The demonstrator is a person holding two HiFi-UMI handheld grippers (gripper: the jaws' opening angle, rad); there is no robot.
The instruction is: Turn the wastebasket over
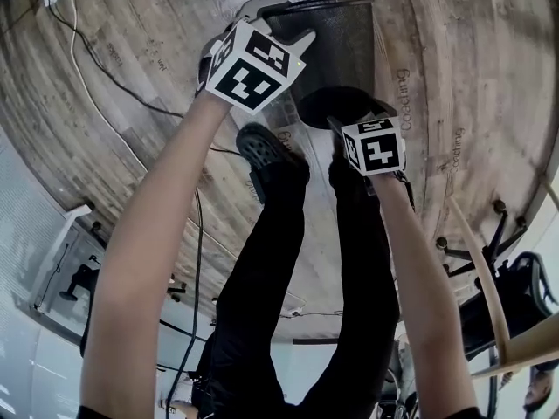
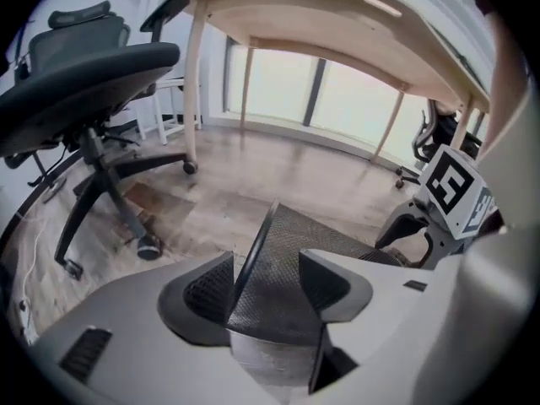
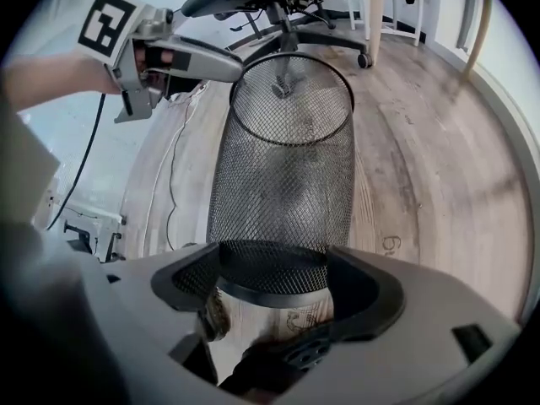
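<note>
Right gripper clamps the wastebasket base; left gripper gapes around its rim; one-sided hold may slip

Office setting, black swivel chair on castors, pale wood desk on slim legs, second chair past it, large windows behind, wood-plank floor, loose cables trailing across it, black mesh wastebasket.
</note>
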